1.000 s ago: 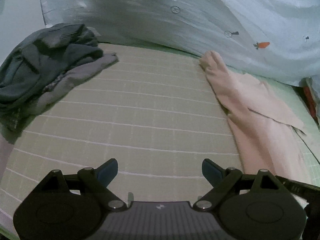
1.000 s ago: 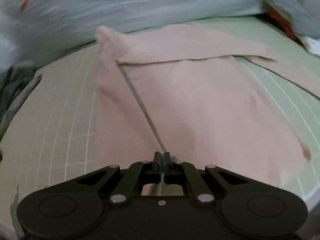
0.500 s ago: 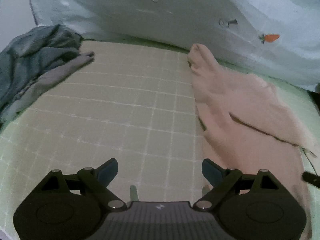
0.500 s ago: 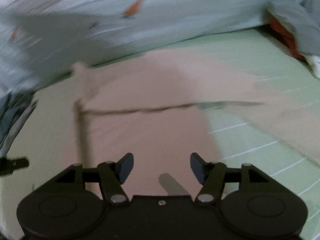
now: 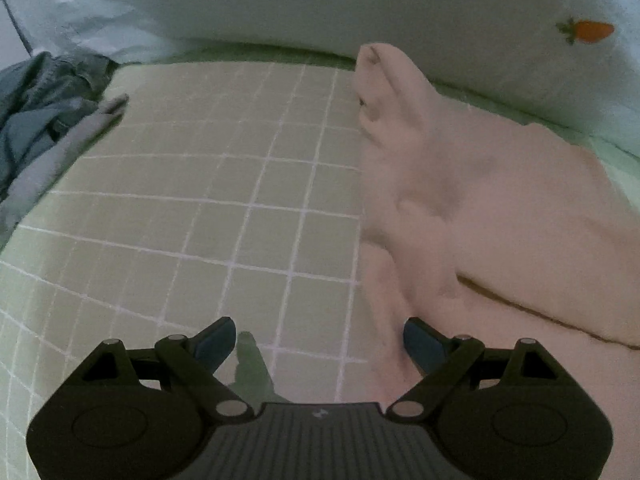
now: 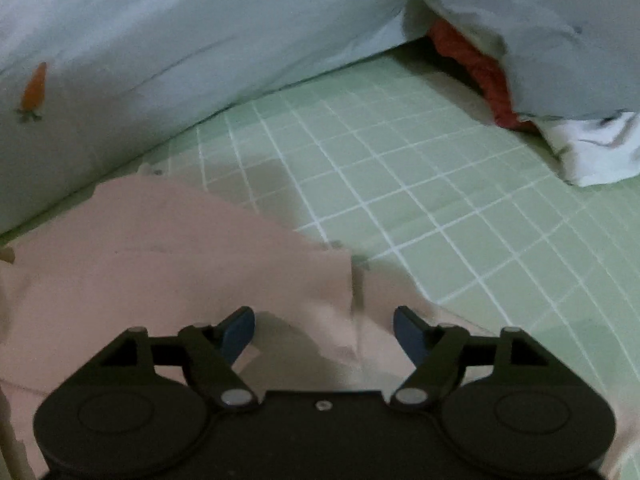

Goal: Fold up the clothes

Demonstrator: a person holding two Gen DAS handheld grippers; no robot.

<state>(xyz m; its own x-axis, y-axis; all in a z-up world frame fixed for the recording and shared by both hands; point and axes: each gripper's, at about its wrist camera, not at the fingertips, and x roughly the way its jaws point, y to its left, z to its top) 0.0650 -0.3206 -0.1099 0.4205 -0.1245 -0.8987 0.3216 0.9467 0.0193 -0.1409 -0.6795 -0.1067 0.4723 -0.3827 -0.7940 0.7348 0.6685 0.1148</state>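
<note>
Surface: pale green sheet (image 5: 224, 208) with a white grid, spread under both of your grippers; you look steeply down on it in both wrist views.
Left gripper: your left gripper (image 5: 316, 340) has its jaws spread wide, nothing between them; the blue pads hang above bare sheet just beside the left edge of the pink cloth.
Marking on the left gripper: a small pale emblem sits at the middle of its ribbed body, too small to read.
Right gripper: your right gripper (image 6: 324, 330) has its jaws opening; the blue pads stand apart above the pink cloth and do not press on it.
Task's thing: pink garment (image 5: 500, 216), lying flat on the sheet, its upper layer laid over the lower one with a dark fold line running across to the right. In the right wrist view the pink garment (image 6: 168, 248) fills the lower left, its ragged edge ending on the green sheet (image 6: 440, 200).
Far end of the garment: a narrow rounded tip rises towards the pale bedding.
Left side, further off: heap of dark grey-blue clothes (image 5: 44, 108) on the sheet's edge, well apart from the pink garment.
Behind: pale blue quilt (image 5: 320, 4) along the back, printed with a small orange carrot (image 5: 588, 31) and a round outline figure with a dark tail; you can read no letters on it.
Right side, far: grey cover (image 6: 528, 36) over a red-orange cloth (image 6: 476, 60), with a white cloth (image 6: 596, 152) just beside it.
</note>
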